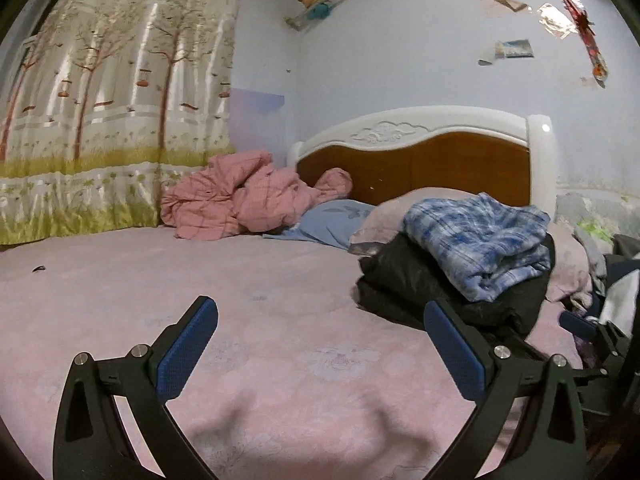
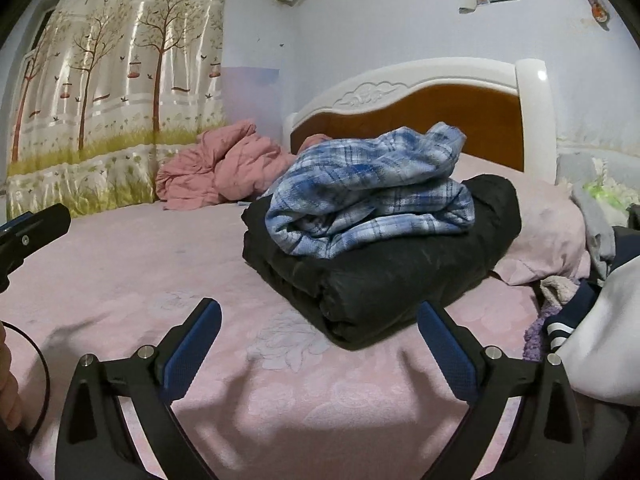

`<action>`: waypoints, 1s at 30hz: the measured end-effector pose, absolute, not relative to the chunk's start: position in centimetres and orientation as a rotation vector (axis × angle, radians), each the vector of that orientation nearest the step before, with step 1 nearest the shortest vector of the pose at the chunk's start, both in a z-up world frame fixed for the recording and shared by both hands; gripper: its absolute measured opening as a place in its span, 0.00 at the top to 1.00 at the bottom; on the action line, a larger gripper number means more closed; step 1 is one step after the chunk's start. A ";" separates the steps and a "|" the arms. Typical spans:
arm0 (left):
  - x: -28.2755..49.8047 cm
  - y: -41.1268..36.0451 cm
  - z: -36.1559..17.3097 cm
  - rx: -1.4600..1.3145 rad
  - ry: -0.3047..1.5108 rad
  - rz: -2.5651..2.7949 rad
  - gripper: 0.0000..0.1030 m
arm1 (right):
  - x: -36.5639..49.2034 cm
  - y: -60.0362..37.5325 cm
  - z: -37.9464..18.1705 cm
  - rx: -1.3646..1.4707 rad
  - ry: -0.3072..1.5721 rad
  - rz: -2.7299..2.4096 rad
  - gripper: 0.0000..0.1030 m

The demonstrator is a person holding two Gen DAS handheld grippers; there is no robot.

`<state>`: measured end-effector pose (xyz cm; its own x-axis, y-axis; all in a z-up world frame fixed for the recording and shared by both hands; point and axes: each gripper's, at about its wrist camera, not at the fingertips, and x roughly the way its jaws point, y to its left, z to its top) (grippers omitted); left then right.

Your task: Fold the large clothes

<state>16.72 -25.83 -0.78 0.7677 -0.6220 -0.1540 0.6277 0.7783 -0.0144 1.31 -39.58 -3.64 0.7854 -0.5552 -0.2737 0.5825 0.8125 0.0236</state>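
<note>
while both claws gape wide, empty, folded plaid shirt [image 2: 372, 188] atop black jacket [image 2: 400, 276] lies ahead of right claw [image 2: 319, 334].

On the bed [image 2: 120, 280] ahead of me, a shirt [image 2: 372, 192] lies on a folded jacket [image 2: 380, 280]; a quilt [image 2: 216, 172] sits behind, left, near the headboard [image 2: 420, 80].

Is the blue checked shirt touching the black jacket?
Touching. In the right wrist view the blue checked shirt lies folded right on top of the black jacket, with no gap between them.
</note>
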 end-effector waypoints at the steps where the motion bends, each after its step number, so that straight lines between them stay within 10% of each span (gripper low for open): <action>1: 16.8 -25.7 -0.8 0.032 0.154 -0.676 0.00 | 1.1 -39.5 -3.6 0.107 0.251 -0.624 0.03; 30: 16.6 -25.5 -0.9 0.052 0.157 -0.672 0.00 | 0.7 -38.7 -3.1 0.078 0.213 -0.658 0.03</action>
